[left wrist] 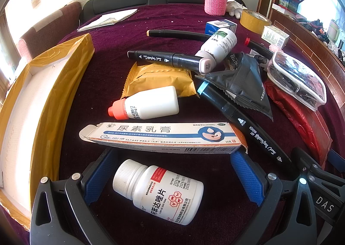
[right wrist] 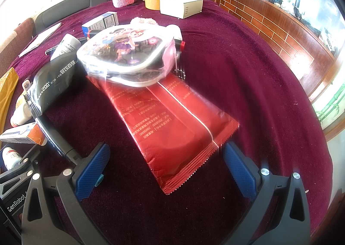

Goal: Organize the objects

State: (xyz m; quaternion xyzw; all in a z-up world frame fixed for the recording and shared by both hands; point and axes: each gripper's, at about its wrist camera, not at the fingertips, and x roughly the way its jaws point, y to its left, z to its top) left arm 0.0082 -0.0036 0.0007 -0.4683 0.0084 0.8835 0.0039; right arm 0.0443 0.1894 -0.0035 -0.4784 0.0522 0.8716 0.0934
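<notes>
Setting: a worktop (left wrist: 112, 35) under a dark purple cloth, strewn with medicines, markers and packets; an open cardboard box (left wrist: 25, 102) with tape-wrapped edges stands at its left side.
Left gripper (left wrist: 172, 178): jaws spread wide, angled down over a white pill bottle (left wrist: 159, 191), which lies on its side between the blue pads without touching either.
Beyond the bottle: an ointment carton (left wrist: 163, 137) lies crosswise just past the fingertips; further on, a small white dropper bottle (left wrist: 146, 102) with an orange cap rests against a yellow packet (left wrist: 159, 81).
Right gripper (right wrist: 166, 169): jaws likewise wide apart, nothing held; the near end of a red foil packet (right wrist: 172, 128) lies between the pads, untouched.
On the red packet: a clear pouch (right wrist: 127, 59) printed with cartoon figures sits on its far end; a black packet (right wrist: 54, 83) lies just to the left.
Step in hand (judged): the approach before a first pick, each gripper lined up on its own item, nothing lifted.
Next move, left (judged): lower around the pill bottle and close across its body, then carry it towards the box, the likely container.
Next move, right (judged): the pouch weighs on the red packet, so it probably needs moving first.
Caution: the right view is motion-blurred, so contact there is hard to confirm.
</notes>
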